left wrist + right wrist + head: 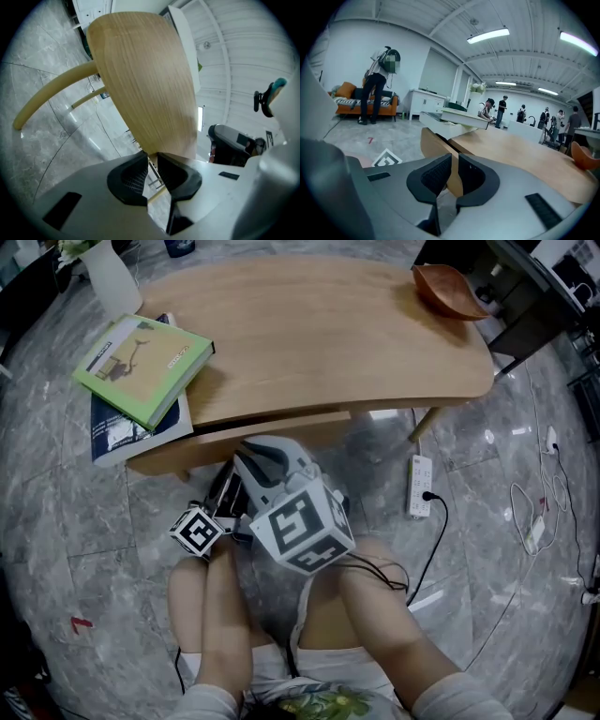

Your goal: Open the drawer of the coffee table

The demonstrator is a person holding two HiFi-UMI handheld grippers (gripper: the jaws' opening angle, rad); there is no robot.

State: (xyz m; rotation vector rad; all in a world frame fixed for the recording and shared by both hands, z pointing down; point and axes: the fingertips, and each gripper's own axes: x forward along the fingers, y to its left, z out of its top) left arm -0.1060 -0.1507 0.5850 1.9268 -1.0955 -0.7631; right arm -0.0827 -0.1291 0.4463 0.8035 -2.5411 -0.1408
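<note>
Pinching the thin wooden drawer front between closed jaws, the left gripper and the right gripper give us a two-handed hold, probably because we see no handle on it. The drawer sits just under the top of the table, directly in front of us. It looks barely pulled out, so we judge a level pull toward ourselves comes next.
</note>
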